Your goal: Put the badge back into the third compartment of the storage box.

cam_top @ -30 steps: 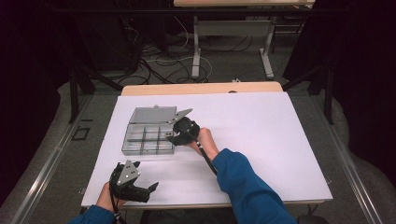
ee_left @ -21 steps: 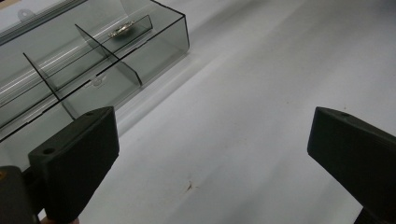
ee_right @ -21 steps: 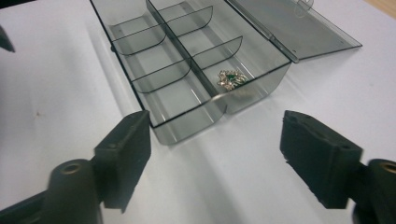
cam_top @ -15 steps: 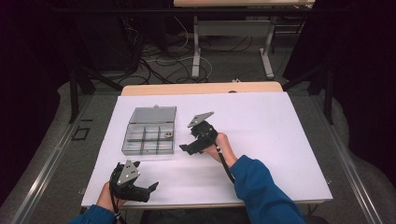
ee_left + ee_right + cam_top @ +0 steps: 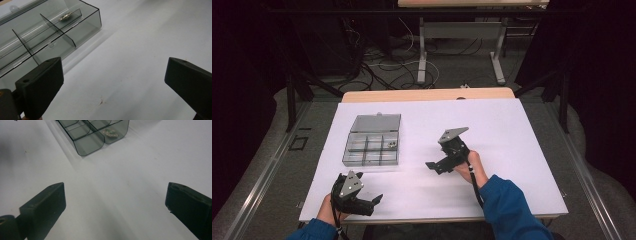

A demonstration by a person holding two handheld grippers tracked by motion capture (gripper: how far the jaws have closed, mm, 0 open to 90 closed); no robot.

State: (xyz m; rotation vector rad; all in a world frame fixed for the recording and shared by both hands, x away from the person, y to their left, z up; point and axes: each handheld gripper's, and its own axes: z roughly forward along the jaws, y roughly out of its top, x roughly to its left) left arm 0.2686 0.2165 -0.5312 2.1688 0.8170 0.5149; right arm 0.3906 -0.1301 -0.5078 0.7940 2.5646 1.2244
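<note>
1. Clear grey organiser box (image 5: 373,141) sits on the white counter (image 5: 512,135), left of centre, lid (image 5: 376,122) flipped open toward the far side so the compartments are reachable from above
2. A small shiny metal piece (image 5: 392,144) lies in the box's right-hand compartment; in the right gripper view it shows as a pale bit (image 5: 110,132) close behind the box's near corner wall, and in the left gripper view (image 5: 65,16) it rests by a divider. What exactly it is, too small to tell
3. Right gripper (image 5: 438,165) is right of the box, well apart from it, low over bare counter. Its fingers (image 5: 47,205) have just been opening and now stand spread wide w/ nothing between them – looks like a release done, piece left in its compartment
4. Left gripper (image 5: 374,201) rests at the near left edge of the counter, near side of the box, fingers (image 5: 42,85) spread, nothing pinched; it points at the box's near corner, prob parked out of the way so the right hand has free access
5. Other compartments look empty as far as the tinted walls allow; no other loose parts seen on the counter
6. Judgement: sorting step is complete or between pieces; next move likely another pick or closing the lid
</note>
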